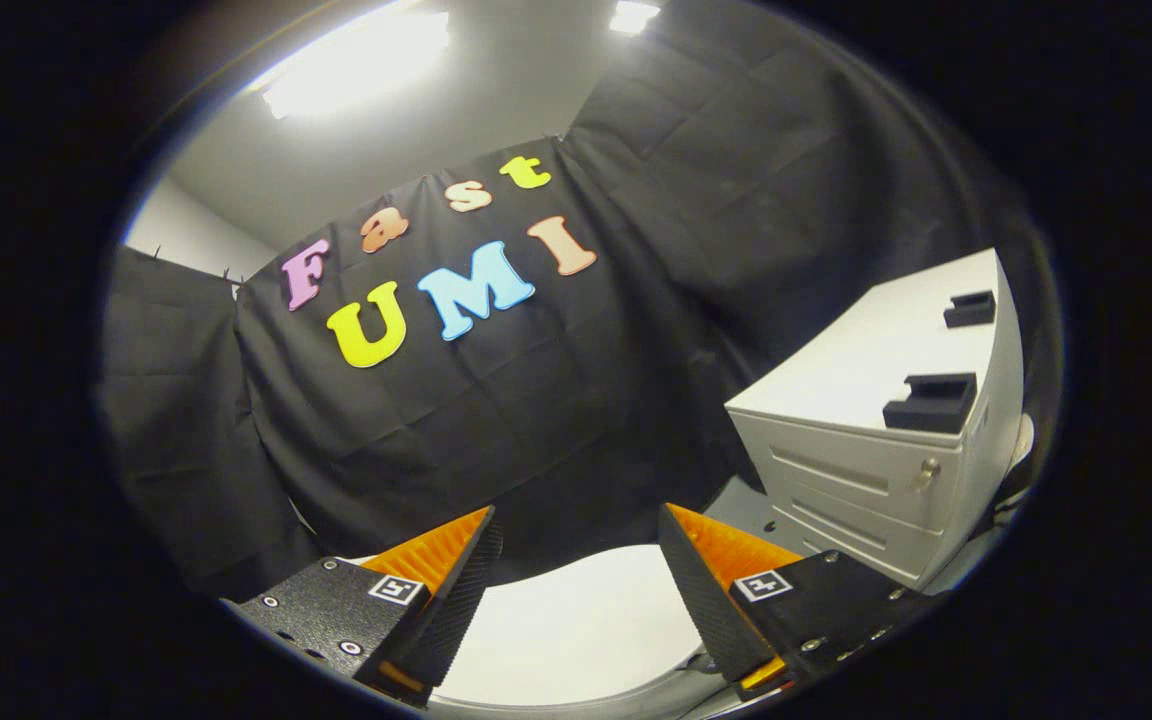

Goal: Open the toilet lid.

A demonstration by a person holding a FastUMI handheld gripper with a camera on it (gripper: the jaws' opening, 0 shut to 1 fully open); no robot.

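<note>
A white toilet lid (576,630) shows as a smooth rounded surface low down, behind and below my two fingers. It looks shut and flat. My gripper (576,525) stands open above it, the fingers spread wide with only the black cloth wall and the lid's far edge showing between the tips. Neither finger touches the lid as far as I can tell. The toilet's bowl and hinge are hidden.
A white drawer cabinet (886,450) with a small lock stands just right of the toilet. Two black foam holders (931,400) sit on its top. Black cloth wall hangs close behind the toilet. Bright ceiling lights (356,60) glare overhead.
</note>
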